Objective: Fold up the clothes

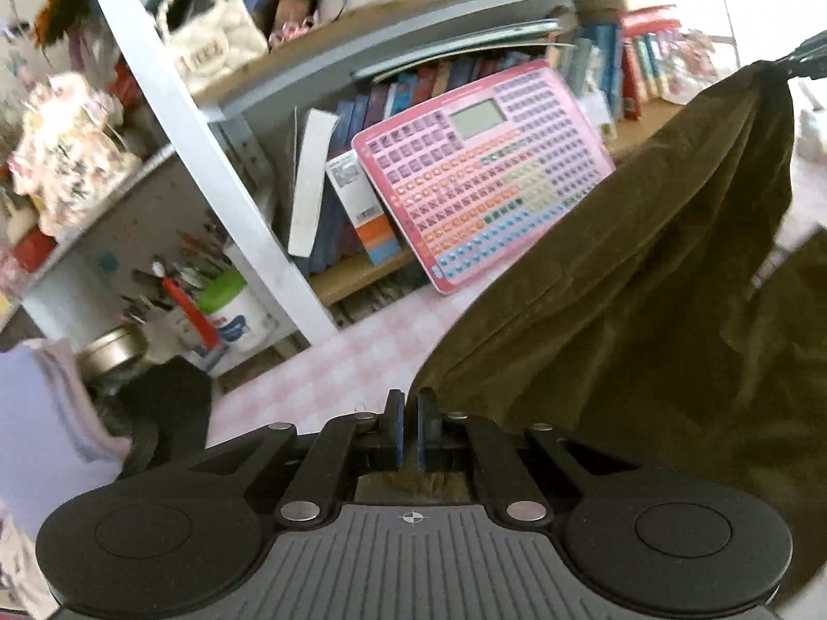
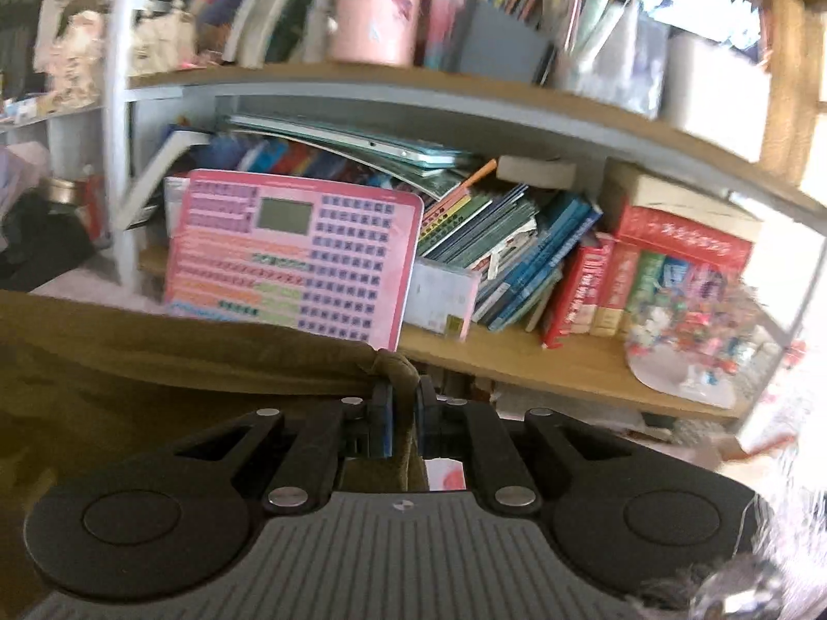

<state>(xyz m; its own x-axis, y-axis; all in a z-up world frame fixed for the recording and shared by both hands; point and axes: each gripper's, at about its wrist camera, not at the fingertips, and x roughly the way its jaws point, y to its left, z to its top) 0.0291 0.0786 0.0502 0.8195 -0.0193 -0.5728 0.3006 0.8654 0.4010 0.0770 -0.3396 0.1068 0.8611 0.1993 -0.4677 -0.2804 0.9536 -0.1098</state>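
Note:
An olive-brown garment (image 1: 646, 310) hangs stretched in the air between my two grippers, above a pink checked tablecloth (image 1: 331, 372). My left gripper (image 1: 411, 413) is shut on one corner of the garment, which spreads up and to the right. The right gripper (image 1: 798, 59) shows at the far upper right of the left wrist view, holding the other corner. In the right wrist view, my right gripper (image 2: 403, 403) is shut on a bunched corner of the garment (image 2: 155, 361), which runs off to the left.
A bookshelf (image 2: 465, 98) full of books stands close ahead. A pink keyboard toy (image 1: 486, 170) leans against it. A cup of pens (image 1: 227, 305), a round tin (image 1: 111, 349) and folded lilac cloth (image 1: 41, 413) sit at the left.

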